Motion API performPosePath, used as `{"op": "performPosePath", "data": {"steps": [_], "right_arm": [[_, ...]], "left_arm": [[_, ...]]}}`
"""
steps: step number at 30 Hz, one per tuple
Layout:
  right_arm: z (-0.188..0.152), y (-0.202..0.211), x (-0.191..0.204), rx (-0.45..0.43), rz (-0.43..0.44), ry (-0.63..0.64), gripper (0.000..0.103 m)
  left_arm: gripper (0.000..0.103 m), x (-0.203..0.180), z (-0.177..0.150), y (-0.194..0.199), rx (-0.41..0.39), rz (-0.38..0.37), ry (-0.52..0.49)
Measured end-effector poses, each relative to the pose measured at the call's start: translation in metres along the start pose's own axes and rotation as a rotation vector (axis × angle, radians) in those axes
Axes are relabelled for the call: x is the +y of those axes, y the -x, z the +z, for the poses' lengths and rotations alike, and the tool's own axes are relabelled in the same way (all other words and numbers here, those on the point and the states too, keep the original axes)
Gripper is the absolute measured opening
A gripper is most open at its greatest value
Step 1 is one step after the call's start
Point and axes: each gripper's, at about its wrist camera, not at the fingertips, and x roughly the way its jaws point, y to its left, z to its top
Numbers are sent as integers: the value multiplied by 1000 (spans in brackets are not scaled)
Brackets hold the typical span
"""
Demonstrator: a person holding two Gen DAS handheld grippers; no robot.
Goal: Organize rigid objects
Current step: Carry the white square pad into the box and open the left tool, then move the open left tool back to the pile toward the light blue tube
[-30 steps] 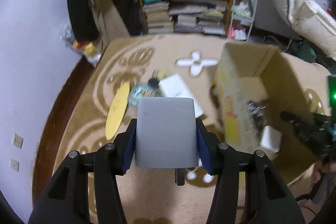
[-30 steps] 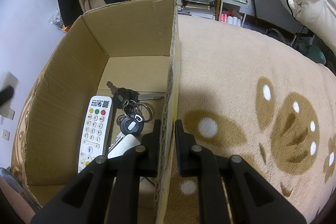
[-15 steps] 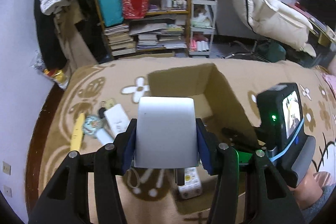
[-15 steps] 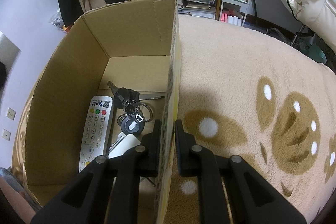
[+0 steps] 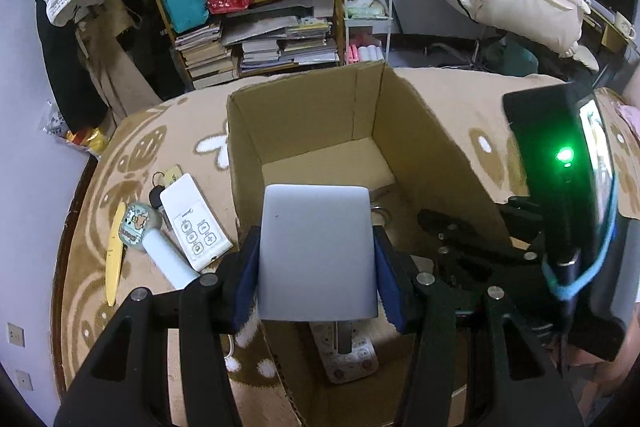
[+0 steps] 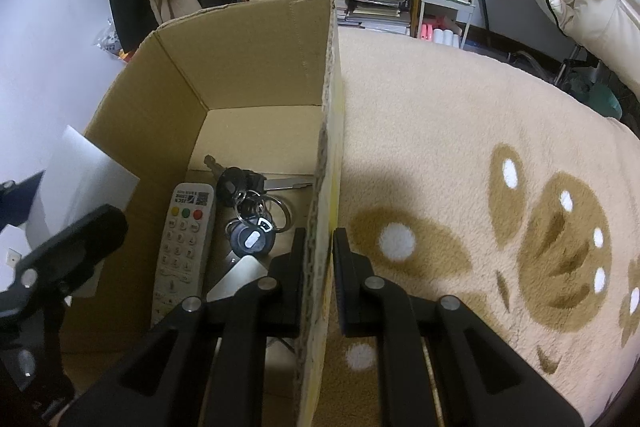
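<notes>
Left hand-held gripper (image 5: 316, 259) carries a grey flat case (image 5: 316, 251) above the cardboard box (image 5: 304, 115); right hand-held gripper (image 6: 318, 247) is clamped on the box's right wall.

The case is plain matte silver-grey, rectangular with rounded corners, pinched at its left and right edges between blue pads (image 5: 246, 275), broad face toward the camera, long axis running near to far. In the box lie a white remote (image 6: 182, 243), long axis near to far, and a key bunch (image 6: 250, 211) just right of it.
</notes>
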Motion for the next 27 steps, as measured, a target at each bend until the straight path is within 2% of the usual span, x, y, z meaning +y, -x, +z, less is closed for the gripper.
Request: {"op": "performPosePath", "data": {"steps": [12, 16, 19, 24, 27], "right_arm": [[-1, -1, 1, -2, -4, 5, 13], [0, -2, 3, 1, 1, 5, 13], [0, -1, 5, 1, -6, 11, 13], [2, -1, 8, 1, -4, 11, 13], [1, -2, 8, 2, -2, 9, 13]], "left_arm": [[51, 4, -1, -4, 42, -26, 18], [52, 3, 3, 10, -12, 7, 5], [59, 11, 7, 21, -40, 35, 10], [90, 43, 12, 22, -34, 68, 91], [97, 65, 17, 21, -22, 114, 122]]}}
